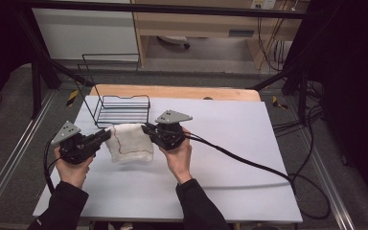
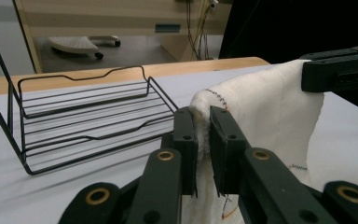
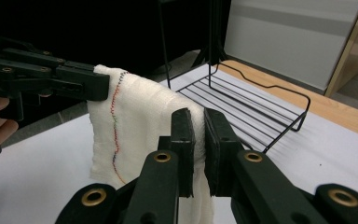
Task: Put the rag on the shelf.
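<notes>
Two dark sleeves come in from the bottom edge of the high view, and they are cut off there, so nothing more of the person can be seen. Each hand holds one gripper above the white table [image 1: 230, 143]. Between them hangs a white cloth [image 1: 130, 143] with a thin line of coloured stitching; it is lifted by its two upper corners, and its lower edge seems to be close to the table, but I cannot tell if it touches.

At the left, the left gripper [image 1: 106, 135] pinches one upper corner of the cloth. In the left gripper view its two black jaws are pressed on the folded edge [image 2: 204, 109], and the part of the fabric between the pads is hidden. The right gripper [image 1: 146, 128] pinches the other upper corner; in the right gripper view the jaws close on the cloth [image 3: 193, 114] in the same way, and the lower end of the fabric goes out of the picture.

Just behind the cloth a black wire rack [image 1: 123, 111] stands on the table, near its far left part. Its tall back frame is thin and hard to follow against the grey floor. A black cable [image 1: 249, 163] trails from the right gripper across the table and over the right edge.
</notes>
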Demonstrator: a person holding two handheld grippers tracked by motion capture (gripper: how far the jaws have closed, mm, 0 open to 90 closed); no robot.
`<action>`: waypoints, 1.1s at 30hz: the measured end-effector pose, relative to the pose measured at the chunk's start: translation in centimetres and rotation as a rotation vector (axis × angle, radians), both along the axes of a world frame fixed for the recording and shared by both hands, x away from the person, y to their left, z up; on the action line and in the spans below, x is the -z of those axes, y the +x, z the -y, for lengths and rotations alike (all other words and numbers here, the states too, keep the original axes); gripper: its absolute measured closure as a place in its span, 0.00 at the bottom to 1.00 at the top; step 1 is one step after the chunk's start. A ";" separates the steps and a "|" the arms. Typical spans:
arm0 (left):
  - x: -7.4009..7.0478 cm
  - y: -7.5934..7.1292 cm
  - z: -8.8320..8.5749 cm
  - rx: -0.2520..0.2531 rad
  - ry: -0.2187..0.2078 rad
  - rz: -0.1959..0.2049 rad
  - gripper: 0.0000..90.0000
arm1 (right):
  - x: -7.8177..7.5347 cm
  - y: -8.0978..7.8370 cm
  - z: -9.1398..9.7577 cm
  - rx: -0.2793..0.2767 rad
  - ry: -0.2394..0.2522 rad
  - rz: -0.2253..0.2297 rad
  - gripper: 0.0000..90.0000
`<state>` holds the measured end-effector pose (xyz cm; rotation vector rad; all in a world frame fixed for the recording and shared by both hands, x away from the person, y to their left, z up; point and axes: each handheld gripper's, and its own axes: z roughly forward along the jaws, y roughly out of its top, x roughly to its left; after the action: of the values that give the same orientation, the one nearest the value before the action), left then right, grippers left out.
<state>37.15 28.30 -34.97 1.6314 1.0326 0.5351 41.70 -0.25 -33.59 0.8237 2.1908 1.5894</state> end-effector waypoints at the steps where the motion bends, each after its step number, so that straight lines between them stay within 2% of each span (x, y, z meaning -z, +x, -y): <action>1: -0.1 0.0 0.0 0.001 -0.004 0.005 0.90 | -0.3 -0.1 0.1 0.001 0.010 0.008 0.93; 12: -2.2 -0.3 0.1 0.014 -0.028 0.047 0.90 | -1.6 -0.2 0.7 -0.003 0.064 0.037 0.93; 19: -3.4 -0.3 0.5 0.024 -0.021 0.082 0.90 | -2.9 -0.4 1.4 -0.005 0.086 0.077 0.93; 30: -5.8 0.1 0.2 0.002 -0.049 0.149 0.90 | -5.2 -0.6 1.0 0.012 0.118 0.148 0.93; 33: -6.6 0.3 0.1 -0.002 -0.056 0.168 0.90 | -5.9 -0.6 0.8 0.021 0.142 0.167 0.93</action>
<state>37.43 28.23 -28.41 1.5090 0.9165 0.6281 41.11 -1.08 -27.65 0.7219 1.9667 1.7526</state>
